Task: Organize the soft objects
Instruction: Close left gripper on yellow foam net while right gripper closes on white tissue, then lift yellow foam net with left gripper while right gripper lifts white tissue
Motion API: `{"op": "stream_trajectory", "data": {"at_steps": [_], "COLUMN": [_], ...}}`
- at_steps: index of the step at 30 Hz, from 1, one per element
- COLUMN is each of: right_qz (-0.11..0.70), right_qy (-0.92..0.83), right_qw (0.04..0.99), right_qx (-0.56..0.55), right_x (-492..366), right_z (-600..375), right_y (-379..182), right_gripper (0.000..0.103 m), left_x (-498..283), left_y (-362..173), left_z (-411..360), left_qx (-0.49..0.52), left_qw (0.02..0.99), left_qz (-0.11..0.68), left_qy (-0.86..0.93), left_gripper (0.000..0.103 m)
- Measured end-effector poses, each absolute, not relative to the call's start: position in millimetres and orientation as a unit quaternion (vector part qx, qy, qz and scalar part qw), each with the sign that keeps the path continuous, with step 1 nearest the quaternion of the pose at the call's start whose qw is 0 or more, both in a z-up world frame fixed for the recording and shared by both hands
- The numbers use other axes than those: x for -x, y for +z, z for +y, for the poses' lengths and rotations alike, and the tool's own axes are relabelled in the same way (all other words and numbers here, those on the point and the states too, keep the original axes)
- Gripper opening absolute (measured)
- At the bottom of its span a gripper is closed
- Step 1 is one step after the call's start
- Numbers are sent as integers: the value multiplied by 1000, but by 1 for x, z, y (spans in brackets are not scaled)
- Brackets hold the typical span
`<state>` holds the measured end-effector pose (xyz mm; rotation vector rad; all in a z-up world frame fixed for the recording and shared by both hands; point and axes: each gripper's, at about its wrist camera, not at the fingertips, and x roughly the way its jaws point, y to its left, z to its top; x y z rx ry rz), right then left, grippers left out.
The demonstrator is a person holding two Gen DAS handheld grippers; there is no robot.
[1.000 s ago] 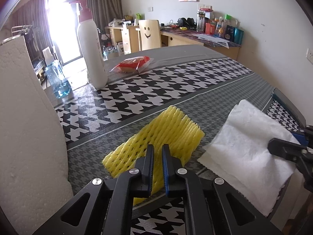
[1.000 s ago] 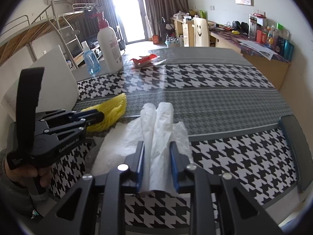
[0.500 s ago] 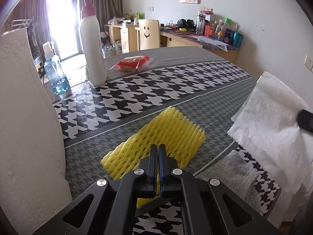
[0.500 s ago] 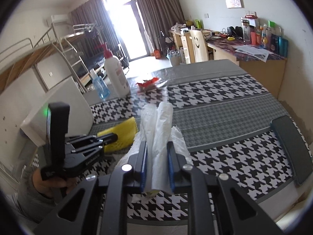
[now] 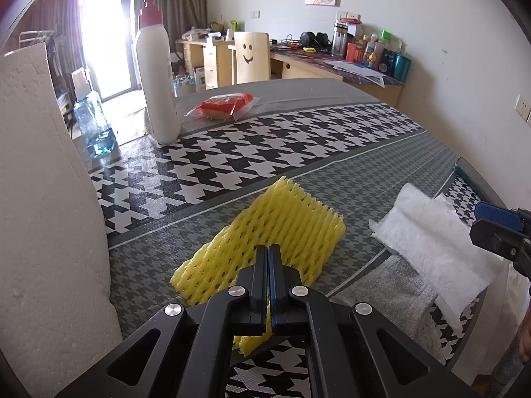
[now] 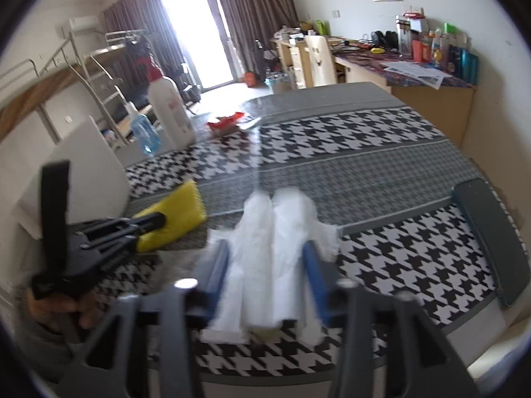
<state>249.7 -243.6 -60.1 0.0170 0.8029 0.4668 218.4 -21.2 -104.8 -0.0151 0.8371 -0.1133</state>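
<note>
My left gripper (image 5: pixel 268 252) is shut on the near edge of a yellow foam net sleeve (image 5: pixel 282 232) that lies on the houndstooth table. The sleeve also shows in the right wrist view (image 6: pixel 176 219), with the left gripper (image 6: pixel 159 220) on it. My right gripper (image 6: pixel 265 248) is open, its blue pads either side of a folded white paper towel (image 6: pixel 275 229) that rests on the table. In the left wrist view the towel (image 5: pixel 428 242) lies partly over a grey cloth (image 5: pixel 395 295), with the right gripper (image 5: pixel 497 225) at its right end.
A white foam block (image 5: pixel 49 199) stands close at the left. A tall white pump bottle (image 5: pixel 157 76), a blue bottle (image 5: pixel 94 122) and a red snack packet (image 5: pixel 222 104) sit at the far side. A dark grey pad (image 6: pixel 488 232) lies at the table's right edge.
The right gripper has lowered the paper towel back to the table and opened its jaws. The left gripper closed fully on the yellow sleeve.
</note>
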Motion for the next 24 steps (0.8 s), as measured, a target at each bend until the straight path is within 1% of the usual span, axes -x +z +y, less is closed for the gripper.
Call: {"op": "stream_trajectory", "data": {"at_steps": [6,13,14,16,17,20,24], "right_qz": [378,385,385,389,388,383,371], "right_qy": [228,227,225,225,222,226,232], "right_qw": [897,893,893,891,892,894,898], "right_qx": [15,50,53,60,63,61,46], "right_x": [-241,-239,-240,-241,-241,-237,-233], "right_z": [-240,-225,-224,-222,-222,-223,-227], "right_y": [-58,-70,-70,-71,-71,-66,-55], "right_gripper": [58,57,45,32,21,11,8], "left_x": [-218,-218,-218,-218,-218,-217,-214], "left_y": [-105,-105,-105,-105,-104,-104,-99], "left_z": [-22,-22,-22,-22,-22,-24,-25], "left_qx": [6,6,6,6,7,5,10], "left_qw": [912,912,912,912,912,912,914], "left_qz": [406,407,406,406,406,406,401], "left_qy": [-55,-55,-55,-56,-55,-58,-66], "left_gripper": [0,0,0,0,0,0,0]}}
